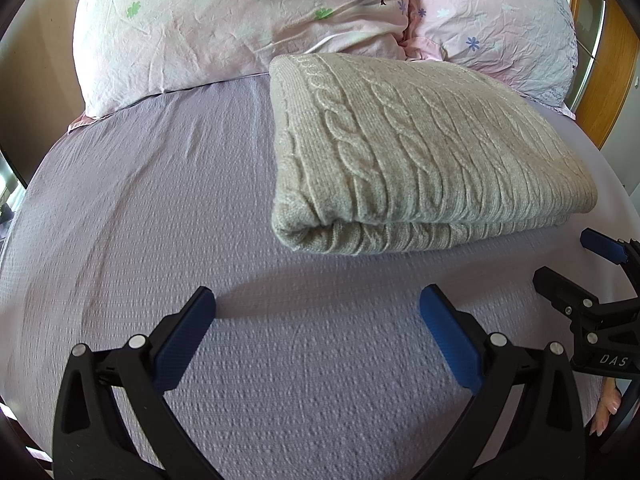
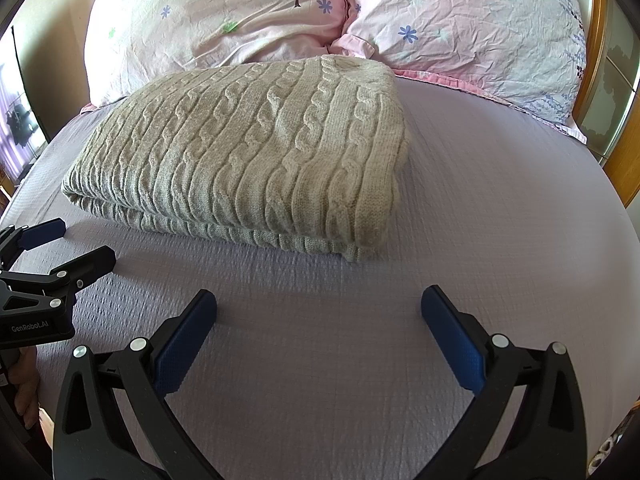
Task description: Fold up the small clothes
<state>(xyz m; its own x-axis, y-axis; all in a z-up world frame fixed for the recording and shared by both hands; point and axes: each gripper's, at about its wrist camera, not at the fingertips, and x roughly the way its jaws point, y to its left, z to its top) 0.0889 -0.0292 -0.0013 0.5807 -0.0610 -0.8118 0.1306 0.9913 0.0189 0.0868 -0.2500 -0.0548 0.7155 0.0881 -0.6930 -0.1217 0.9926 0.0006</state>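
Scene: beige cable-knit sweater (image 2: 248, 152) lies folded on the lilac bedsheet (image 2: 500, 220), near two pillows (image 2: 460, 28) | Tongs: left gripper (image 1: 318, 300) and right gripper (image 2: 319, 300) gape wide, empty, short of it | Advice: judged nearly done; square loose lower edges gently.

Both fisheye views sit low over a lilac textured bedsheet (image 1: 140, 208), looking forward between their own spread blue-padded black fingers toward two pink floral pillows (image 1: 224, 20) at the headboard. The left wrist view sees a folded beige cable-knit sweater (image 1: 420, 152) near, ahead and to its right; the right wrist view has it ahead and to its left. Each catches the other gripper at its inner edge, and both share sweater, sheet and pillows.
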